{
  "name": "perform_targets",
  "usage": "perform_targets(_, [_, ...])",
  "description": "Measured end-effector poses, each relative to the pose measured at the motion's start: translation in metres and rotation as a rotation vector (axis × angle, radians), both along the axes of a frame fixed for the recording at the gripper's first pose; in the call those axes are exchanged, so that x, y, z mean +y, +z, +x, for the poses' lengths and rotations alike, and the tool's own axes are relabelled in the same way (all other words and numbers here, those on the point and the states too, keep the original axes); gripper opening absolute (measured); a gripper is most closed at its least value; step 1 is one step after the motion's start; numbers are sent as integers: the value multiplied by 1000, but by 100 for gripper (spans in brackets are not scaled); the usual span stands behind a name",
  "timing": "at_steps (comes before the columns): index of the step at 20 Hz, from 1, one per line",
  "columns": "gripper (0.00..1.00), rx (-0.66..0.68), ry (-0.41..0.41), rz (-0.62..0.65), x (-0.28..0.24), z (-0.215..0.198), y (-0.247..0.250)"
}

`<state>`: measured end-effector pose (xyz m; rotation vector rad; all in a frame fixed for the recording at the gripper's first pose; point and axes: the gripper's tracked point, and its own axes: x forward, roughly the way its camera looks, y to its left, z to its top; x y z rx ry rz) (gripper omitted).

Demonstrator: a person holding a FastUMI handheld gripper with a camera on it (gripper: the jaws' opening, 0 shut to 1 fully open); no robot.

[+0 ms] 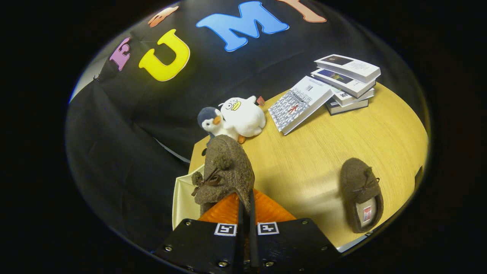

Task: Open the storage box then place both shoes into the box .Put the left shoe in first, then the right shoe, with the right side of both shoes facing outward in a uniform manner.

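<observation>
My gripper (245,207) is shut on a brown felt slipper (226,173), pinching the edge of its opening between both fingers. The slipper hangs toe-forward ahead of the fingers, its bow and pom-pom on the left side, above a cream storage box (184,198) whose open corner shows just left of the fingers. A second brown slipper (361,194) lies flat on the wooden table (304,160) off to the right, its opening and inner label facing me.
Two plush toys, a white duck (243,116) and a blue-grey penguin (211,121), sit beyond the held slipper. A stack of books (348,82) with one book leaning on it (300,104) stands farther right.
</observation>
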<state>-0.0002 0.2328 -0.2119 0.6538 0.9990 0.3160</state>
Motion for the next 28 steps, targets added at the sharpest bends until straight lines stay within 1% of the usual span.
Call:
perform_targets(3, [6,-22,16,43,33,8,22])
perform_targets(6, [6,-34,51,56,75,8,26])
perform_targets(10, [6,-13,90,40,123,-1,8])
perform_targets(14, [6,35,119,20,158,-15,-18])
perform_targets(18, [6,68,136,8,183,-28,-38])
perform_targets(23, [6,112,173,-46,195,-51,-63])
perform_targets(26, [6,150,178,-18,208,-59,-70])
perform_targets(28, [6,151,187,-34,212,-59,-74])
